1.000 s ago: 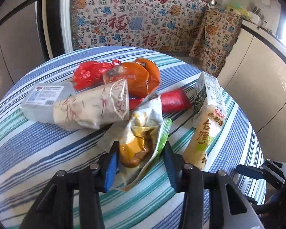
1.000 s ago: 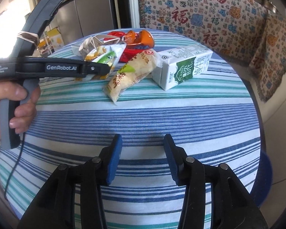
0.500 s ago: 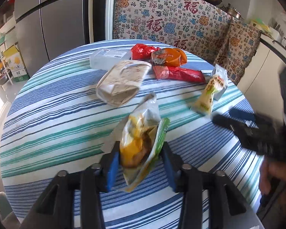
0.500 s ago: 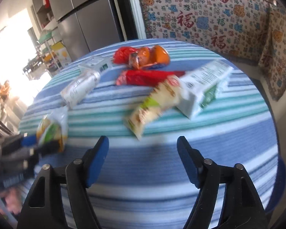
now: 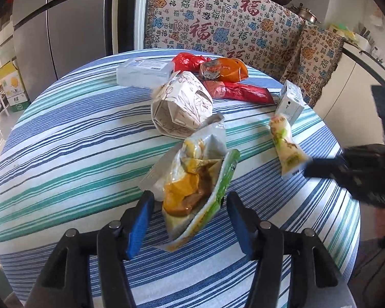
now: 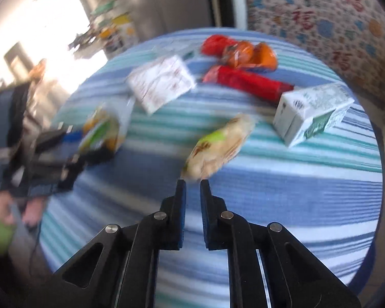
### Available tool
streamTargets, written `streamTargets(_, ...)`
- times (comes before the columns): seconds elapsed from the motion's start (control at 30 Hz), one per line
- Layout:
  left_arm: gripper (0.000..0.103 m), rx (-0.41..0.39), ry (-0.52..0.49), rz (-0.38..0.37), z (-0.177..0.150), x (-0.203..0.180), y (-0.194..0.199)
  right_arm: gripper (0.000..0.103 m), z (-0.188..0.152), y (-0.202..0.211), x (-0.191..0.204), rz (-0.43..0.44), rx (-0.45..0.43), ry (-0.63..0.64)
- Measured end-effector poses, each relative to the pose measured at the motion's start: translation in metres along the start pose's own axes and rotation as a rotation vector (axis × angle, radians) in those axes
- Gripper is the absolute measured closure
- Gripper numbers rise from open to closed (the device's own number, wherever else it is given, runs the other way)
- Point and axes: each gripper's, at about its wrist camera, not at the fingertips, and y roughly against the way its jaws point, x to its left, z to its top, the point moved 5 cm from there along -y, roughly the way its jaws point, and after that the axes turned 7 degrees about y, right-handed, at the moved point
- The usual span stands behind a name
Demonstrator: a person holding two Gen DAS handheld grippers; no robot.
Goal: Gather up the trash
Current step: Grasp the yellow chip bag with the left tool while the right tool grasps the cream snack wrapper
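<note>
My left gripper (image 5: 187, 202) is closed on a crumpled yellow-and-green snack bag (image 5: 195, 179) and holds it over the striped round table (image 5: 64, 138); the bag also shows in the blurred right wrist view (image 6: 102, 131). My right gripper (image 6: 192, 184) has its jaws nearly together, right at the near end of a long pale snack packet (image 6: 218, 146), which also shows in the left wrist view (image 5: 286, 146). Whether the tips pinch the packet's edge is unclear.
On the table lie a white milk carton (image 6: 313, 115), a red wrapper (image 6: 246, 82), an orange packet (image 6: 249, 54), a patterned paper bag (image 5: 182, 105) and a white flat box (image 5: 143, 71). A patterned cloth (image 5: 218, 23) hangs behind.
My left gripper has pulled the snack bag back from the pile toward the table's near side. My right gripper has moved up to the long pale packet and narrowed from wide open.
</note>
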Motion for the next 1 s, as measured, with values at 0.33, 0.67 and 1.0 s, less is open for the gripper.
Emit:
streamTargets(0.33, 0.041, -0.004, -0.022, 0.027, 0.000, -0.003, -0.003, 0.039, -0.025, 0.031, -0.048, -0.154, -0.056, -0.139)
streamTargets(0.67, 0.040, -0.006, -0.020, 0.021, 0.000, -0.002, -0.002, 0.060, 0.003, -0.026, 0.002, -0.174, -0.065, -0.078)
streamTargets(1.0, 0.040, 0.029, -0.023, -0.017, -0.002, 0.002, 0.007, 0.042, -0.036, 0.018, -0.057, -0.323, -0.022, -0.169)
